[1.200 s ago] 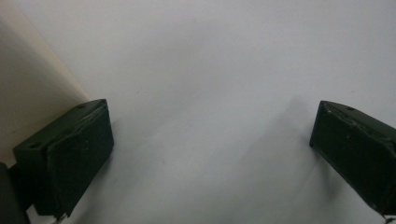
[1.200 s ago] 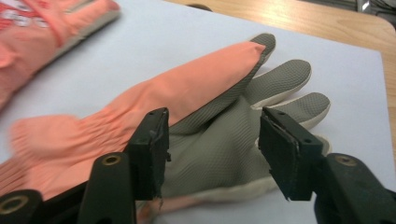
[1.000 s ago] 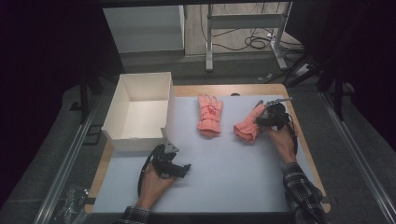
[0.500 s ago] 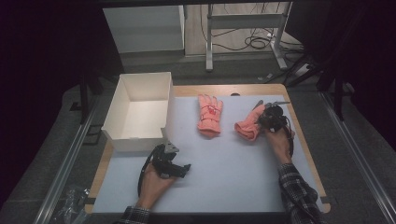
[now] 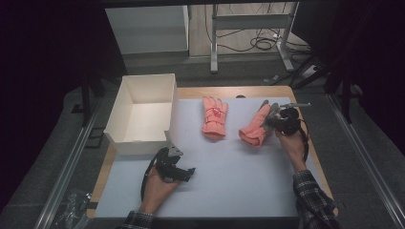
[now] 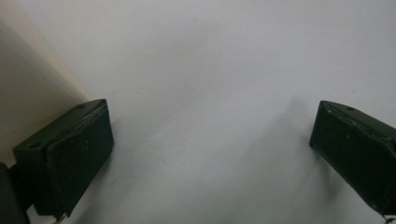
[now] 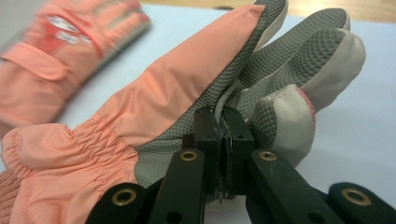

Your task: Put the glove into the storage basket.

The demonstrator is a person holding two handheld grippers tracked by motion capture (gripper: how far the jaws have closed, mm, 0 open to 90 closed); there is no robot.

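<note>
Where the high view looks down on the pale mat, a salmon-pink glove lies right of centre, cuff toward the person and fingers pointing away, with a second pink glove flat just to its left and a white open box further left. The right hand reaches forward from a plaid sleeve and holds the right gripper at the glove's finger end. The left hand rests on the mat near the box's front corner, holding the left gripper.

In the left gripper view, the two black jaws stand wide apart over bare mat, nothing between them, with the box wall at the left edge.

In the right gripper view, the glove shows pink fabric on its back, grey textured palm and pale fingertips, its finger end raised off the mat. The jaws have just been closing and now pinch a fold of the grey palm material between them.
</note>
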